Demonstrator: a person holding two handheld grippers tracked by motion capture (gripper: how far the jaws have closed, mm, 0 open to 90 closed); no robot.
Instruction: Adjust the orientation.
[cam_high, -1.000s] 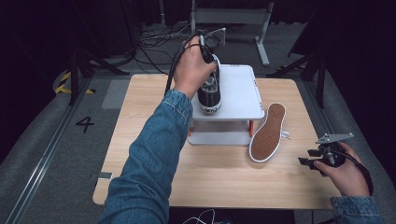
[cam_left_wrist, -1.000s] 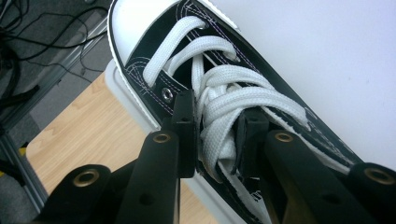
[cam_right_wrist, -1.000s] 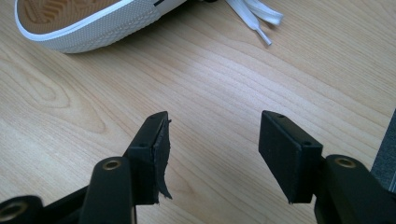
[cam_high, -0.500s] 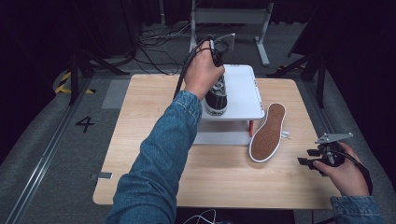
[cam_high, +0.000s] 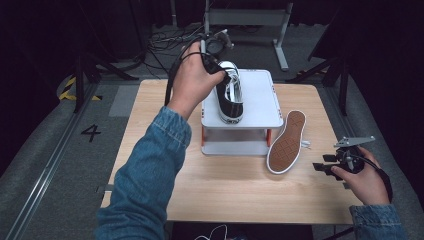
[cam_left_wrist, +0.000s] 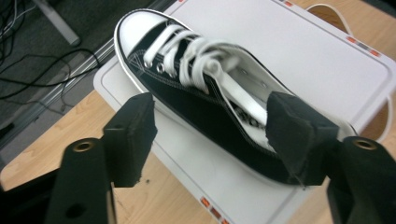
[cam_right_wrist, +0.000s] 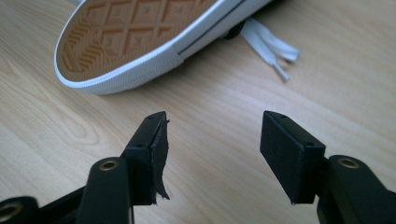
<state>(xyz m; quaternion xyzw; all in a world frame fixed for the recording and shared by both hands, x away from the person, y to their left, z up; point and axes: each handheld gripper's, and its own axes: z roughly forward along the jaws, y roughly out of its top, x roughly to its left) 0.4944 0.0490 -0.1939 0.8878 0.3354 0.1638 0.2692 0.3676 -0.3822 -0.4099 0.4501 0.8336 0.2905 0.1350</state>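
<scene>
Two shoes on record. Item one: black sneaker (cam_high: 230, 95) with white laces, upright on the left part of the white platform (cam_high: 260, 100), toe toward 12 o'clock in the high view. Item two: second sneaker (cam_high: 286, 142), tipped with tan sole showing, on the wooden worktop (cam_high: 150, 125) at 4 o'clock from the platform, leaning against its corner. Left gripper (cam_left_wrist: 210, 135): released, jaws just opened, straddling the black sneaker's heel end without pressing it. Right gripper (cam_right_wrist: 212, 149): jaws apart, holding nothing, low over bare worktop at 5 o'clock from the second sneaker, with a white lace end (cam_right_wrist: 275, 51) lying near.
</scene>
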